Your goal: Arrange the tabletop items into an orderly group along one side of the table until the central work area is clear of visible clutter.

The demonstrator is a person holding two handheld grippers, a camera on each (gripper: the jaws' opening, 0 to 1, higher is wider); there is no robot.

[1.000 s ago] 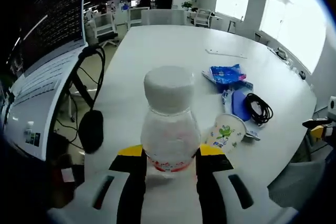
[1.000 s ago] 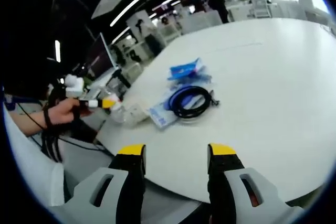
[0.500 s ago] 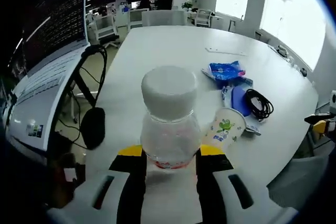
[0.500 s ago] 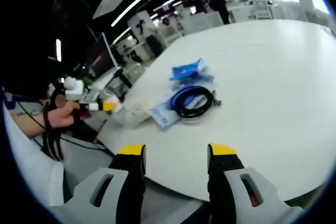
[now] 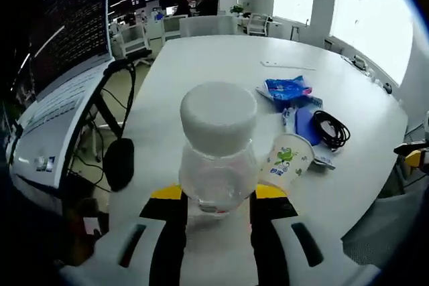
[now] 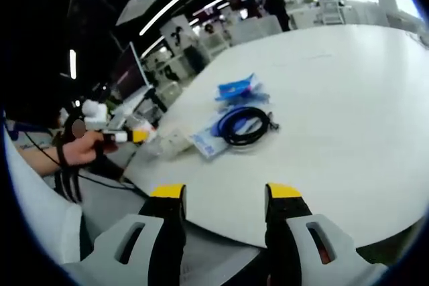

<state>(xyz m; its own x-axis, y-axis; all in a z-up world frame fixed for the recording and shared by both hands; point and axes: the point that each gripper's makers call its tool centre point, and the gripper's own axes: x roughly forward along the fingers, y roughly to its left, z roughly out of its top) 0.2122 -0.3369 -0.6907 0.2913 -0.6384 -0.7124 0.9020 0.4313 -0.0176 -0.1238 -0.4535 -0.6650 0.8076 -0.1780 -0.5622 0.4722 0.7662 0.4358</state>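
My left gripper (image 5: 218, 193) is shut on a clear plastic bottle (image 5: 218, 145) with a white cap, held upright just above the near end of the white table (image 5: 214, 58). A paper cup (image 5: 287, 161) lies on its side right of the bottle. Beyond it are a blue pouch (image 5: 307, 124), a coiled black cable (image 5: 332, 132) and a blue packet (image 5: 288, 89). In the right gripper view my right gripper (image 6: 225, 192) is open with nothing in it, off the table's edge. From there the cable (image 6: 244, 125), the packet (image 6: 238, 88) and the left gripper (image 6: 131, 135) in a hand show.
A large monitor (image 5: 67, 38) and a keyboard shelf stand left of the table, with a black stand and cables (image 5: 118, 159) beside them. The right gripper (image 5: 410, 155) peeks in at the far right. Office chairs stand at the table's far end.
The bottle has risen slightly between the left jaws, and its red label band has dropped out of sight. The cup looks a little nearer. The right gripper has hardly moved.
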